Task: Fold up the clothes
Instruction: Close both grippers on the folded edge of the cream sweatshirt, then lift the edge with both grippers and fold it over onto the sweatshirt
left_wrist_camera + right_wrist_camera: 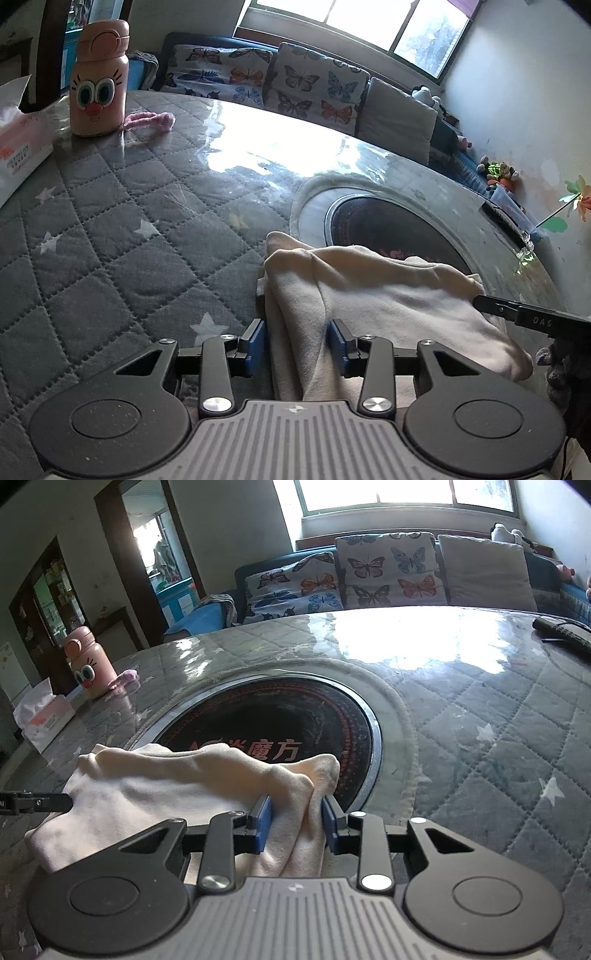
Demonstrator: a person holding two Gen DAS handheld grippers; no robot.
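My left gripper (299, 345) pinches one bunched end of the cream garment (388, 299), and my right gripper (295, 825) grips the other end. The cloth hangs between them over the quilted table (110, 240), at the near edge of its round black inset cooktop (295, 720). A pink bottle (99, 77) stands by the table's far left edge.

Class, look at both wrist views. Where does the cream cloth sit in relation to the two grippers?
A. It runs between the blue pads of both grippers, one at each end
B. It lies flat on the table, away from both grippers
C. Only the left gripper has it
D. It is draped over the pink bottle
A: the cream cloth passes between the pads of the left gripper and of the right gripper, at opposite ends.
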